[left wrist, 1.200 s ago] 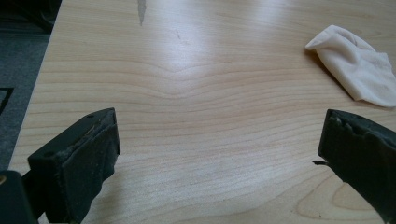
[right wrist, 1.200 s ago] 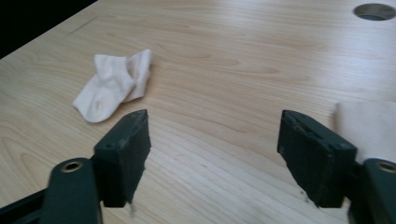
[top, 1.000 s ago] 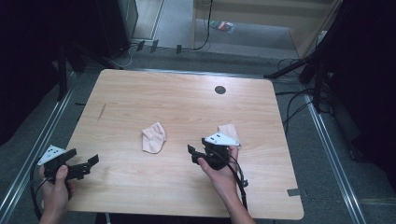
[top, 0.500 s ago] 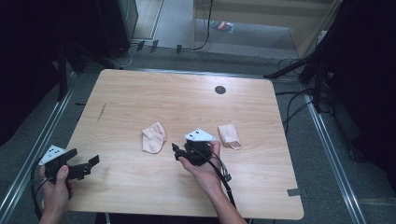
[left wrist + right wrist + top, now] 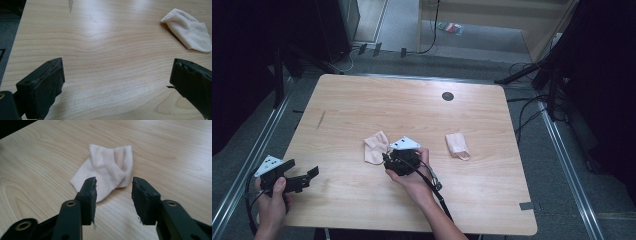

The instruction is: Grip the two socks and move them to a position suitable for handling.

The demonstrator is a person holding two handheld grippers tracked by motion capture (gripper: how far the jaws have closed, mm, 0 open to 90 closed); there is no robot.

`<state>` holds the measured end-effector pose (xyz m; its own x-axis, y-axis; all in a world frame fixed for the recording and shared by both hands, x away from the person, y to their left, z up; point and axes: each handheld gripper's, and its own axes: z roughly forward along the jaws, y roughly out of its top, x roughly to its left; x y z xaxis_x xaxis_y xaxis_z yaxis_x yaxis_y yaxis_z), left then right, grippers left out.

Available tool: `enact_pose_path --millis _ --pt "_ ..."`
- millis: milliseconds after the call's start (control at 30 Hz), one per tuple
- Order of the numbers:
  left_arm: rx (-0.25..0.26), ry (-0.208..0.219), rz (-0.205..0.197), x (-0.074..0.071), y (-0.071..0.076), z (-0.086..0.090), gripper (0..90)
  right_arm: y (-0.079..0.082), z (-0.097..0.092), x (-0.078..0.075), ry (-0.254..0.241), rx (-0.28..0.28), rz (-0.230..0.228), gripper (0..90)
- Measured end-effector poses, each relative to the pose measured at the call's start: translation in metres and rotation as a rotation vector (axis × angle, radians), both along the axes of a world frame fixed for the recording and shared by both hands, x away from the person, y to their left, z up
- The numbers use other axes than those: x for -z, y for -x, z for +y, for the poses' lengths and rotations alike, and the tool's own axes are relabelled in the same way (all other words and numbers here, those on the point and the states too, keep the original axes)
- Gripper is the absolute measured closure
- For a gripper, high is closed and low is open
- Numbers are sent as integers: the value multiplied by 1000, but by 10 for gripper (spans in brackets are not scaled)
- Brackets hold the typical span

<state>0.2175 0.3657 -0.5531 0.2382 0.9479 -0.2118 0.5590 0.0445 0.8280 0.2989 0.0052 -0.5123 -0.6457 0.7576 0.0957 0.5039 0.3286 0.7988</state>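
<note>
Right gripper [image 5: 387,161], held in a person's right hand [image 5: 414,175] near the middle of the wooden table [image 5: 492,200], points at the near sock [image 5: 376,148], a pale pink piece lying crumpled and flat on the tabletop just left of the tool in the high view. Its 2 black jaws have just been closing, yet they stand apart with a clear gap, and in the right gripper view the sock [image 5: 106,172] lies just ahead of the pads (its lower edge is partly covered by the left-hand one), not pinched between them; whether a pad brushes the fabric cannot be told. Left gripper [image 5: 307,176] sits in the left hand [image 5: 272,200] at the table's near left corner, jaws spread wide over bare wood, holding nothing; the left gripper view shows the same sock [image 5: 188,30] off toward its upper right, well apart from those jaws. A second sock [image 5: 457,145], folded, lies to the right of the right hand, apart from it. A small dark round hole [image 5: 447,96] marks the far side of the table.
</note>
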Motion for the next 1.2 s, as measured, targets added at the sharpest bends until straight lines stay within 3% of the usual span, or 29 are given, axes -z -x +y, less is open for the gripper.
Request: enact_pose_path --millis 200,533,767,900,967,1133,1200 --pt "2 2 -2 0 0 0 1 -13 11 13 5 31 33 645" --pt "5 0 -6 0 0 -1 1 -34 22 21 -1 31 60 648" --pt "8 0 -6 0 0 -1 1 -41 29 25 25 25 71 635" --pt "8 -3 -8 0 1 -1 1 -40 31 28 83 34 38 780" --pt "5 -10 -15 0 1 -2 1 -39 31 29 89 34 27 871" --pt "-5 -47 -21 -3 2 -7 1 -36 28 22 57 12 17 893" --pt "2 0 -23 -5 1 -8 1 -35 26 16 35 7 8 895"
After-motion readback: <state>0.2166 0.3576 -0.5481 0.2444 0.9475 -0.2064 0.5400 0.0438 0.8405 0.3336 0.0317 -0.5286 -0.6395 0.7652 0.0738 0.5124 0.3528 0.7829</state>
